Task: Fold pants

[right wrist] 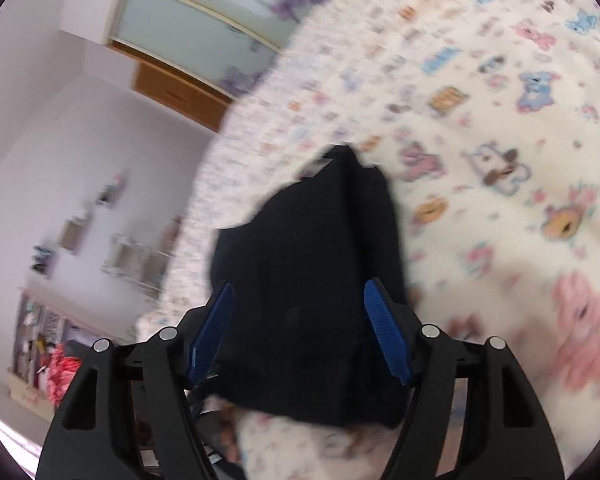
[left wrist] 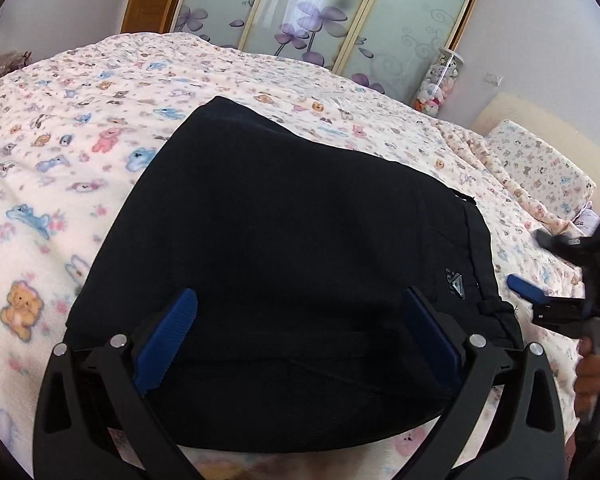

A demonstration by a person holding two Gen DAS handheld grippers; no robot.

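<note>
Pants (left wrist: 284, 248) lie folded on my bedspread (left wrist: 60, 128), long axis running away. Only my left view shows their logo (left wrist: 456, 282). Left gripper (left wrist: 300, 340) and right gripper (right wrist: 300, 332) both gape, pinching nothing.

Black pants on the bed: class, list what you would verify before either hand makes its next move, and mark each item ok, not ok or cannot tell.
1. Pants lie on the bedspread, folded into a compact bundle: ok.
2. Left tool open, blue pads clear of the cloth on both sides: ok.
3. Right tool open, nothing pinched between its pads: ok.
4. Right tool stays off the bundle's logo edge, seen at the right in the left wrist view: ok.
5. Layers underneath are flat and aligned: cannot tell, the dark cloth hides its creases.
6. Right wrist view sharp enough to aim a grasp: not ok, it is blurred.
</note>
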